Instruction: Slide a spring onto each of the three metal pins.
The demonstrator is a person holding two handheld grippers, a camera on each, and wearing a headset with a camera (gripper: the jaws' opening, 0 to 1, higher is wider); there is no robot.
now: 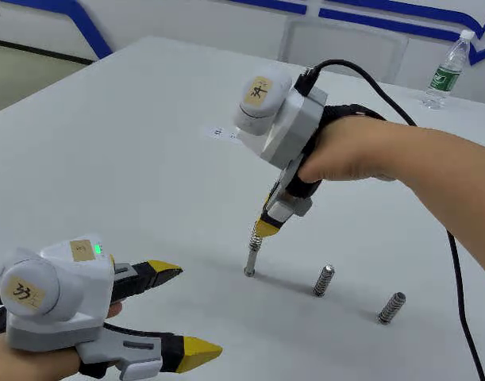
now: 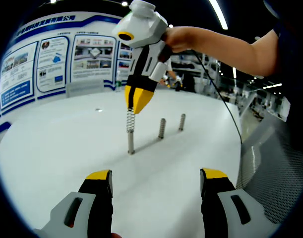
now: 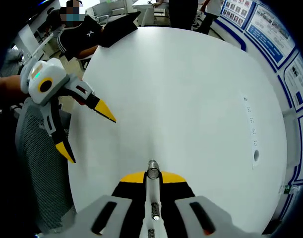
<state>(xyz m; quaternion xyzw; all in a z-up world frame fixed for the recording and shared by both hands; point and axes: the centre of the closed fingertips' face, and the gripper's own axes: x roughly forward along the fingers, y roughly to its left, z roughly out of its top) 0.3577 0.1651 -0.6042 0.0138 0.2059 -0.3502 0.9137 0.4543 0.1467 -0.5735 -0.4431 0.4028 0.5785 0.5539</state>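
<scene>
Now Threading the Last Spring

Judged to be on the third and final fitting. Standing on the table (image 1: 107, 159): middle pin (image 1: 324, 280) and right pin (image 1: 391, 307), both already wearing coils. Left pin (image 1: 249, 266) bare along most of its shaft. Clamped by its top end in the right gripper (image 1: 266, 228): the spring (image 1: 255, 238), hanging nearly upright, lower coils at the left pin's tip and, going by the left gripper view, seemingly just over it. Hard to confirm in the right gripper view, with spring and shaft lined up between the tight-closed yellow tips. Idling well apart at the near side: left gripper (image 1: 198, 309), jaws spread wide, gripping nothing.

Next, probably: push straight down along the shaft, keeping the coils in line to avoid snagging or buckling, then let go once seated low. Worth watching for tilt: risk of binding, or of popping off on release.
</scene>
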